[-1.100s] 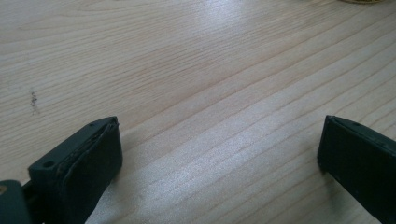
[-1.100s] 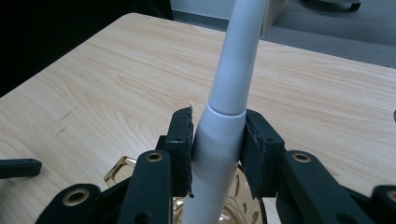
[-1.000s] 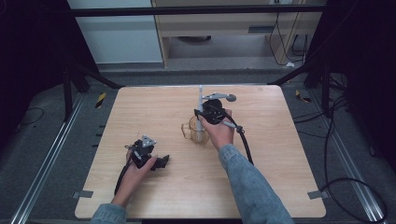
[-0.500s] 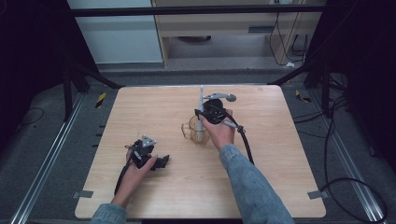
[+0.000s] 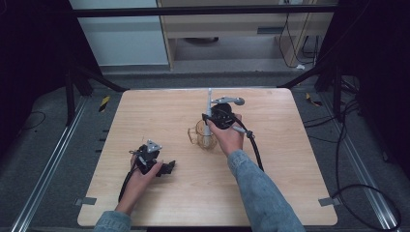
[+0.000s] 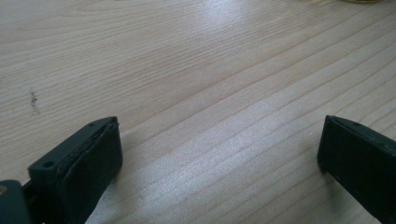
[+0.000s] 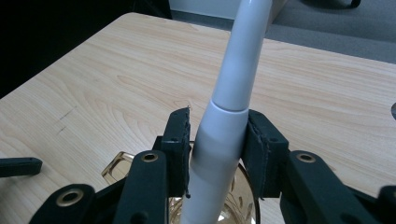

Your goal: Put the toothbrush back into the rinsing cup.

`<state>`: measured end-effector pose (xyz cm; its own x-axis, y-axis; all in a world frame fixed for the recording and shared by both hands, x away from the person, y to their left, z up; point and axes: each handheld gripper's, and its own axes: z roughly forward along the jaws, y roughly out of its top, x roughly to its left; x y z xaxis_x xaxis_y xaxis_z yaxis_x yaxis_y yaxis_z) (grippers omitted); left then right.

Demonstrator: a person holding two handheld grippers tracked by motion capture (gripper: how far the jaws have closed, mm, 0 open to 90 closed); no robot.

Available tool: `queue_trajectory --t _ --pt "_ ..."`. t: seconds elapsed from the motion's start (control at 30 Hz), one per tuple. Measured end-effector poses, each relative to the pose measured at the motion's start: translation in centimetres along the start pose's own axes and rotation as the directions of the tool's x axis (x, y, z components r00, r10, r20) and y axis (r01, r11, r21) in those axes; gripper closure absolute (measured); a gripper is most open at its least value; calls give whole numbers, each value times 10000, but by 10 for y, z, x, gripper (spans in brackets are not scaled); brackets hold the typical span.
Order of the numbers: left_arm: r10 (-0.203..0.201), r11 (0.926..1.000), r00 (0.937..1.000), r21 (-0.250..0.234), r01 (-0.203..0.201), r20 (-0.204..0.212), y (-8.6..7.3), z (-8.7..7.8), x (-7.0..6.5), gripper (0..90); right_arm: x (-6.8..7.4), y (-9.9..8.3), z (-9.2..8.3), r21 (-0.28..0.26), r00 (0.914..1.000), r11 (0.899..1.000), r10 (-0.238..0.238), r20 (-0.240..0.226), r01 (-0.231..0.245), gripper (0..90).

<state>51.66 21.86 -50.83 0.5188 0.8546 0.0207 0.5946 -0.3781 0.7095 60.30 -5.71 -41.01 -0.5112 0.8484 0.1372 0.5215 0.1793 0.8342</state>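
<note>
A pale wooden desk (image 5: pixel 290 193) stands on grey floor, with dark stands at either side and a light cabinet behind it.

Near the middle of the desk stands an amber glass mug (image 5: pixel 199 136), upright, its handle turned toward the left of the high view. A white toothbrush handle (image 7: pixel 229 107) rises out of it, leaning a little away from the person, so that its upper part stands clear above the rim toward the far edge of the desk. In the right gripper view the mug (image 7: pixel 122 164) shows just below the black jaws, its ribbed glass wall and squared handle partly hidden by them.

The right tongs (image 7: pixel 217 154) stand over the mug with the handle between their pads. The jaws have just been opening a little; the left pad lies against the handle, while at the right pad I cannot tell whether it is touching or a sliver apart. In the high view the right tongs (image 5: pixel 212 118) sit directly behind the mug, the hand wrapped around the body and the cable trailing back along the sleeve.

The left tongs (image 6: pixel 219 154) rest low on the desk at the near left, well apart from the mug, jaws spread wide with bare wood between them. In the high view the left tongs (image 5: pixel 167 168) point toward the right.
</note>
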Motion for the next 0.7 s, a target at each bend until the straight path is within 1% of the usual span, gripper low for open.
queue_trajectory --t 0.2,0.3,0.5,0.7 --pt "0 10000 10000 1 0 0 0 0 0 0 0 -2 -2 17 10000 10000 30 -26 -30 606" --pt "0 10000 10000 1 0 1 0 0 0 0 1 -2 -3 33 10000 10000 -59 -26 59 601" --pt "-2 10000 10000 -4 2 2 0 0 0 0 2 -1 -6 25 10000 10000 -58 -17 58 575" --pt "-1 10000 10000 0 1 -1 0 0 0 0 1 0 -14 -22 9999 9999 -125 51 125 548"
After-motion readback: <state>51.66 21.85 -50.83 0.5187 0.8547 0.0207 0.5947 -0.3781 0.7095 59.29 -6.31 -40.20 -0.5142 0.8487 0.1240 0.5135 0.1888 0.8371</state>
